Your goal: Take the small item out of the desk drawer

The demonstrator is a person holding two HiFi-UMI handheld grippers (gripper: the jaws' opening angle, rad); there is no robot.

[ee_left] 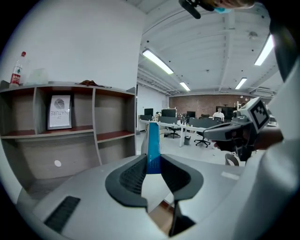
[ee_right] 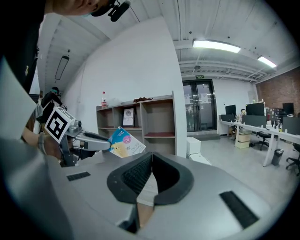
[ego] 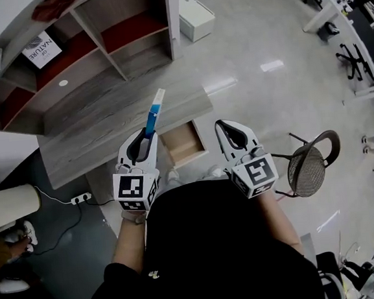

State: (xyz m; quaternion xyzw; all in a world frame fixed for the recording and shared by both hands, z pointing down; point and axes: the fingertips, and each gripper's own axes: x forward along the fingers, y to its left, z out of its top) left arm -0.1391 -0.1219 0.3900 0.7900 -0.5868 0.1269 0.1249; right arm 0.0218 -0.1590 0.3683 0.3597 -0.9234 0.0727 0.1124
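Blue-and-white packet [ego: 153,116] clamped in the left tool [ego: 148,137], held above the open drawer [ego: 183,142].

Its jaws stand a little apart, pressed on the packet's lower end, so the thin, flat packet sticks up past the tips. The right gripper view shows its printed face, though the print is too small to read; it may be a sachet. Below it, the light wooden drawer hangs pulled out from the grey woodgrain counter [ego: 94,131]. The right tool [ego: 227,128] is beside the left tool and apart from it, jaws closed together with nothing between them.
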